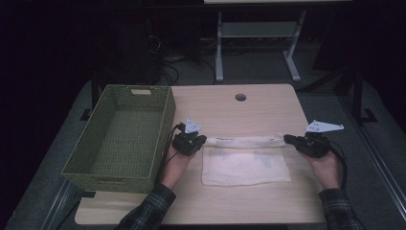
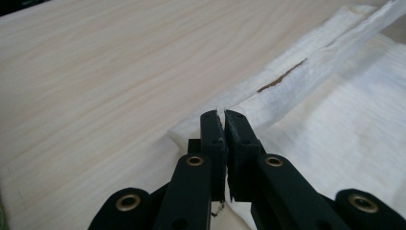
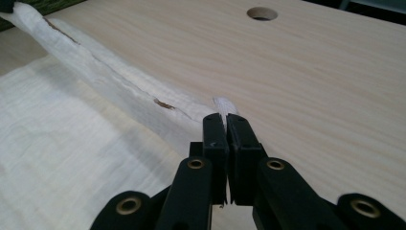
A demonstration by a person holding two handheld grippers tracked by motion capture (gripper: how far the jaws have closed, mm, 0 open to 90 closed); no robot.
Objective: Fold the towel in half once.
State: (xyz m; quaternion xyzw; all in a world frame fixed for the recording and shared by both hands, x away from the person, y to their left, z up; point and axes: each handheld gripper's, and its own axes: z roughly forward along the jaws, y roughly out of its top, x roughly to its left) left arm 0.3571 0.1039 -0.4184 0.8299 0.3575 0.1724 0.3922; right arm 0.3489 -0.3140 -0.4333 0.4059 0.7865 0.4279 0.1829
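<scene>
Both grippers are clamped on the far corners of a white cloth. Seen from above, the left gripper [image 1: 197,140] pinches the cloth [image 1: 244,165] at its far left corner and the right gripper [image 1: 289,139] pinches the far right corner, so the far edge runs taut between them as a narrow rolled band. In the left gripper view, the black jaws of the left gripper [image 2: 224,120] are pressed together with a sliver of white fabric caught between their tips; the cloth [image 2: 344,120] spreads to the right of the jaws, and its lifted hem, marked with a small brown stain, stretches away to the upper right. In the right gripper view, the right gripper [image 3: 225,120] likewise has its jaws closed on a tuft of the cloth [image 3: 72,143], with the hem running off to the upper left. The rest of the cloth lies flat on the wooden table [image 1: 249,108], near the person's side. A green woven basket [image 1: 122,136] stands on the left part of the table, just beside the left gripper. Farther back, a round hole [image 1: 240,97] sits in the tabletop.
</scene>
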